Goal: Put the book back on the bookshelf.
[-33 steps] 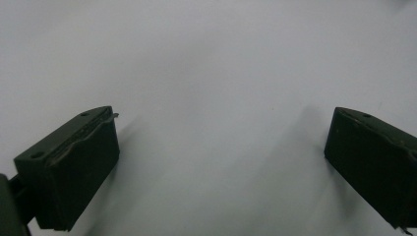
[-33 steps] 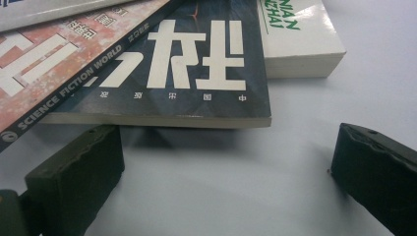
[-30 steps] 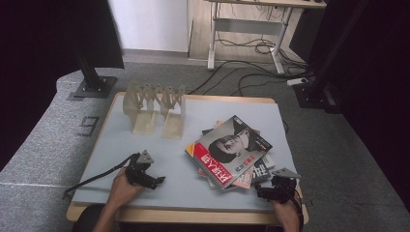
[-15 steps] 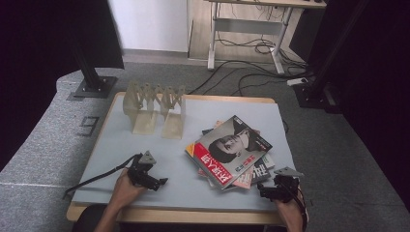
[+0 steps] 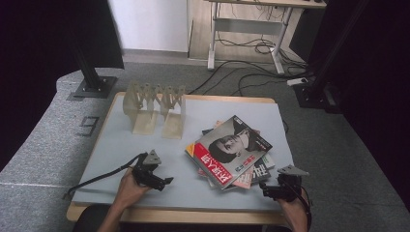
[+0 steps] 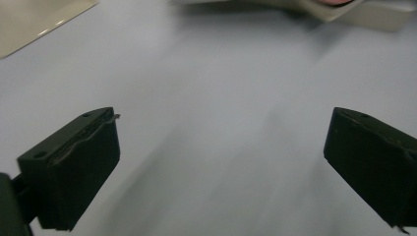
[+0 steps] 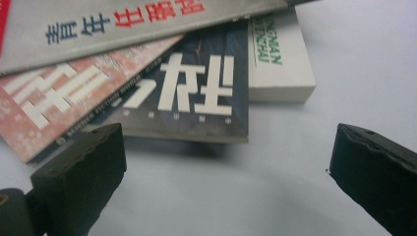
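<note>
Toward the near right of the table [image 5: 121, 145] sits the stack of magazines [image 5: 231, 152], fanned and skewed, its top cover's long side running from near-left to far-right. The right gripper [image 5: 276, 189] hovers just beside the stack's near right corner, jaws wide apart and empty; in the right gripper view the lowest covers lie straight ahead of it, the dark magazine [image 7: 196, 93] on top of a white book [image 7: 280, 59], with a pinkish one [image 7: 59, 105] to the side. The left gripper [image 5: 157, 181] is out over bare tabletop, near the stack's left edge but clearly apart from it, jaws likewise spread and holding nothing. I'd judge the right hand the nearer one, with the pile lying ahead and slightly to its left. Counting: I make out four or five volumes in the pile, though the lower ones overlap too much to be sure. One pale wooden rack [image 5: 154, 108] stands empty at the far left, well apart from the stack
</note>
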### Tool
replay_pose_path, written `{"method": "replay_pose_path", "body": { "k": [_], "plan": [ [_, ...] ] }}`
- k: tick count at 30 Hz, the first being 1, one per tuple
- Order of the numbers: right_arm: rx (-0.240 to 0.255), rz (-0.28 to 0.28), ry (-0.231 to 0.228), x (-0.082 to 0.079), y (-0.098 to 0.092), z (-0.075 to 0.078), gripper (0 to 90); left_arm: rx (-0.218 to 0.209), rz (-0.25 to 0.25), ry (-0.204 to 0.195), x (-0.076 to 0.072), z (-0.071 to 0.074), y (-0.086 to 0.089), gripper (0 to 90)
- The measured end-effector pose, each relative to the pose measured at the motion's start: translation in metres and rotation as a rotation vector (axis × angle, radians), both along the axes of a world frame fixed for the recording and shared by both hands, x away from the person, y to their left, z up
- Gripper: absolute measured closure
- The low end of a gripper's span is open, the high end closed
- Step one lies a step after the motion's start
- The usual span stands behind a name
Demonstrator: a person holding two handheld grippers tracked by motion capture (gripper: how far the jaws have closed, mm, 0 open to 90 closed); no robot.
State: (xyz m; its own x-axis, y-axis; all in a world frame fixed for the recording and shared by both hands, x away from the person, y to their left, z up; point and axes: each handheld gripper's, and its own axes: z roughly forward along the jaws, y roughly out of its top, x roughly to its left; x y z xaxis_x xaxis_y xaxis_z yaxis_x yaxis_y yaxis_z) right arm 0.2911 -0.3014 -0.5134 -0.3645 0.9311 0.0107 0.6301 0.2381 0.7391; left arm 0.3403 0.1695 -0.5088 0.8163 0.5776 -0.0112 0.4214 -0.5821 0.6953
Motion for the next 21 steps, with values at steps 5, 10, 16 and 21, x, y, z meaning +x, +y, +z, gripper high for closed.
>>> {"method": "replay_pose_path", "body": {
  "k": [5,10,16,21],
  "plan": [
    [0.013,0.011,-0.011,0.005,-0.001,0.007,0.4,-0.039,-0.020,0.022,0.003,0.000,-0.016,0.1],
    [0.024,0.021,0.003,0.017,-0.002,0.009,0.4,-0.025,-0.075,0.009,0.002,0.005,-0.039,0.3],
    [0.008,0.048,0.004,0.034,0.003,0.010,0.4,-0.039,-0.112,0.010,0.005,0.010,-0.061,0.4],
    [-0.004,0.059,-0.012,0.046,0.006,0.014,0.1,-0.053,-0.130,0.018,0.006,0.011,-0.073,1.1]
  ]
}}
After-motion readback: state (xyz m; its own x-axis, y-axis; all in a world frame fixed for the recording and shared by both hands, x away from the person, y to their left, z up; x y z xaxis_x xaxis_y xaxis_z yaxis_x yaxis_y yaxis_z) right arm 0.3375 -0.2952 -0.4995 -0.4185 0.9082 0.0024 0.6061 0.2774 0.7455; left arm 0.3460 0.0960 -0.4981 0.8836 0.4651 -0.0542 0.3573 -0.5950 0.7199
